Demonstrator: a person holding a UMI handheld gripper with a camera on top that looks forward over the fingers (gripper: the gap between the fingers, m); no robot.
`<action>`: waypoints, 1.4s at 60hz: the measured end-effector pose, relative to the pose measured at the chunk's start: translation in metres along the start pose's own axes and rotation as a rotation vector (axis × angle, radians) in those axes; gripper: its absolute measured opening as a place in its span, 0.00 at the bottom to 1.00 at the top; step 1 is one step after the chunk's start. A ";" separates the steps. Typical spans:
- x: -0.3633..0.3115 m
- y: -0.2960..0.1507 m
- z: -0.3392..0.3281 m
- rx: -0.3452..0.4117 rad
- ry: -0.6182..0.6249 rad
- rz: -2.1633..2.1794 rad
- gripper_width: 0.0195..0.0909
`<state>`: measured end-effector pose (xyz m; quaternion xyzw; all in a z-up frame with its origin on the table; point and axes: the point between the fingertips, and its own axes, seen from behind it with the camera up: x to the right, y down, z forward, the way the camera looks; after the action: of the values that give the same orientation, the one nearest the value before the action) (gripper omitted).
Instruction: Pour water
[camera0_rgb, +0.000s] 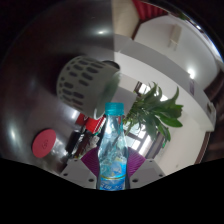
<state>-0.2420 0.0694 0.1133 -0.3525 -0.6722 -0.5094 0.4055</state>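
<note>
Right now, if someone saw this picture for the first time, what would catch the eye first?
First the clear plastic water bottle with a light blue cap, tilted between the gripper jaws, which press on it from both sides. Just beyond its cap stands a green leafy plant, and beside that a white ribbed pot. A round red lid-like object lies off to the side of the jaws.

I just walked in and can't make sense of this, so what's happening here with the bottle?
A person's hand-held tongs are shut on a clear water bottle with a blue cap, holding it up in the air. Ahead of it sit a white flower pot and a green plant. No water is visibly pouring right now.
</note>
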 end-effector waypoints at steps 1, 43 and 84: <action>0.001 0.001 -0.001 0.001 0.001 0.028 0.19; -0.013 0.037 -0.014 0.179 -0.271 1.995 0.21; -0.053 0.031 -0.023 0.102 -0.245 2.040 0.56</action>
<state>-0.1876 0.0510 0.0813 -0.7876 -0.1106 0.1460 0.5883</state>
